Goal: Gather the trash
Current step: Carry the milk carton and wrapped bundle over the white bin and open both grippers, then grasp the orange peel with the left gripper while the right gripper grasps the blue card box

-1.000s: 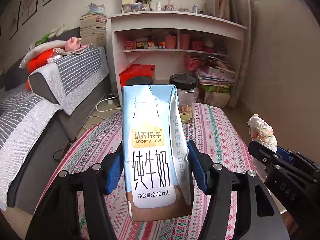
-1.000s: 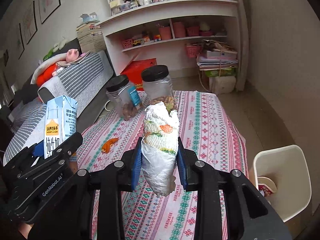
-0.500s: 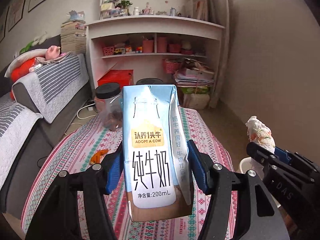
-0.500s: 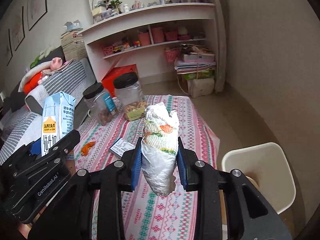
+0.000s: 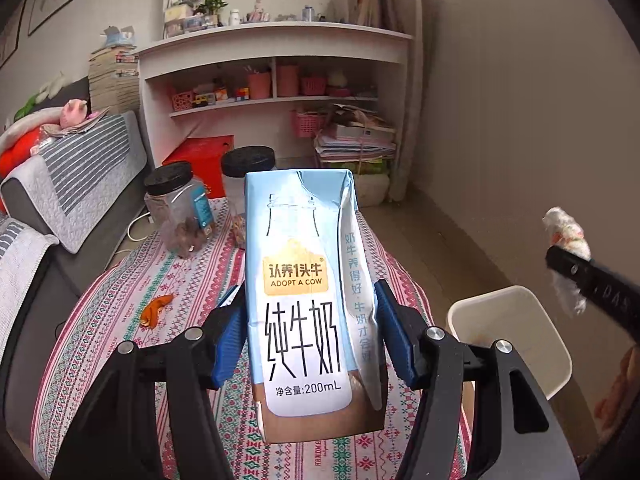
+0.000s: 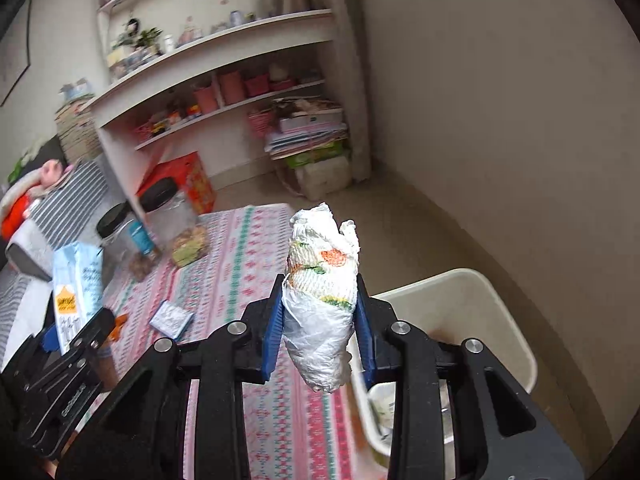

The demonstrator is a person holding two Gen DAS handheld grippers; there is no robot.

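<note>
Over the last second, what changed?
Both grippers swung right toward the bin: it has come much closer in the right wrist view and entered the left wrist view. Unchanged: left gripper clamps the milk carton, right gripper the wrapped wad; nothing released.

Soft daylight, motion blur (right wrist)

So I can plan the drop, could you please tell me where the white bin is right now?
The white bin stands on the floor off the table's right edge, just beyond the right gripper in the right wrist view.
</note>
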